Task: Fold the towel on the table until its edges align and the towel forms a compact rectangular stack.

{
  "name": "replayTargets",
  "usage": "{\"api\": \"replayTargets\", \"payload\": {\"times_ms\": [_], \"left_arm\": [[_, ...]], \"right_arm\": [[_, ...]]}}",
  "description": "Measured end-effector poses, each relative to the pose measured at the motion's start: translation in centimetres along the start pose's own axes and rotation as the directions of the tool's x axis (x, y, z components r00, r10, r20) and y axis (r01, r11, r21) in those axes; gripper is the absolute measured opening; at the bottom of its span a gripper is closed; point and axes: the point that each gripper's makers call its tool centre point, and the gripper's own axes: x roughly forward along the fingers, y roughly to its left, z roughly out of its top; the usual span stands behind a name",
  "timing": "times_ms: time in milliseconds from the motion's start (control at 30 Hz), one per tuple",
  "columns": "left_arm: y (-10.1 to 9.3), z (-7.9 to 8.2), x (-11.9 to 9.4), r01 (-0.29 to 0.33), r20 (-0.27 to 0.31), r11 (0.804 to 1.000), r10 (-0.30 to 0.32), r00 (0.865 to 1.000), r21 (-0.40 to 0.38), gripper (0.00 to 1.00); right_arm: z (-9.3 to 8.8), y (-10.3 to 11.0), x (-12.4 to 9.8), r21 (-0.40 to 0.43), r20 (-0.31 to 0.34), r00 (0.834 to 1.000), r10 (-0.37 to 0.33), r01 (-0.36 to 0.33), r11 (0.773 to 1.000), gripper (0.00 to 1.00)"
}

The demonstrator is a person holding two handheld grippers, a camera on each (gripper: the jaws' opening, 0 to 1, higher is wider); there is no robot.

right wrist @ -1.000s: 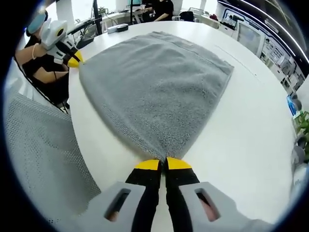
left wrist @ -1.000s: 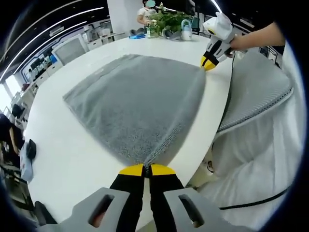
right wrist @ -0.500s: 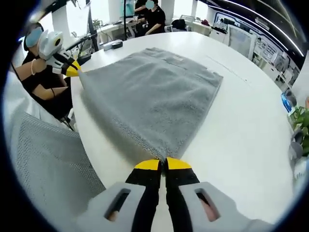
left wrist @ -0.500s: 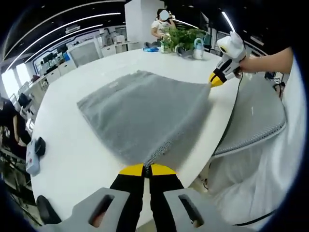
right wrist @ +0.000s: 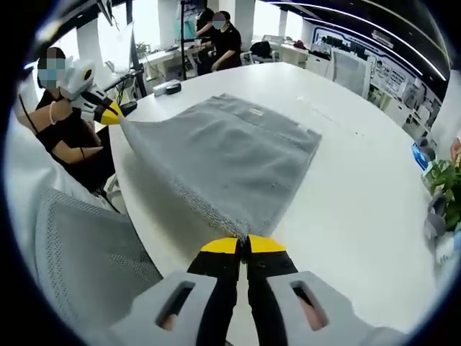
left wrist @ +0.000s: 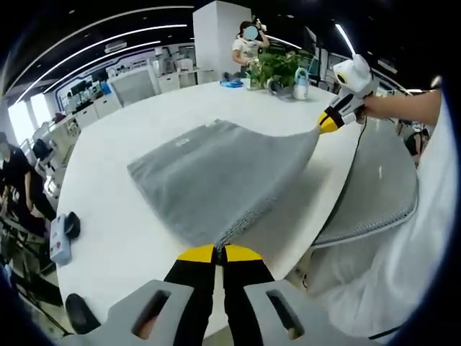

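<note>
Your left gripper (left wrist: 220,253) and right gripper (right wrist: 242,245) each pinch a towel (left wrist: 216,173) corner, lifted off worktop (left wrist: 122,238); first fold underway, next carry them to far edge.

Open-plan office: desks (left wrist: 108,104), monitors (right wrist: 346,66)

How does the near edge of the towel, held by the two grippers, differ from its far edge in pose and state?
The near edge of the towel is lifted off the table, while the far edge lies flat on it. The near edge is pinched at its corners by the left gripper and right gripper; the far edge lies free. Both are the same grey terry.
</note>
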Motion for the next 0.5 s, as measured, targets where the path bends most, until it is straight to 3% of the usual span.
{"api": "replayTargets", "payload": {"times_ms": [500], "left_arm": [[1.2,2.9,-2.5,-0.058,0.073,0.998,0.057,0.996,0.009,0.03]], "right_arm": [[2.6,0.1,-1.9,-0.003,0.064,0.997,-0.036,0.036,0.999,0.00]]}}
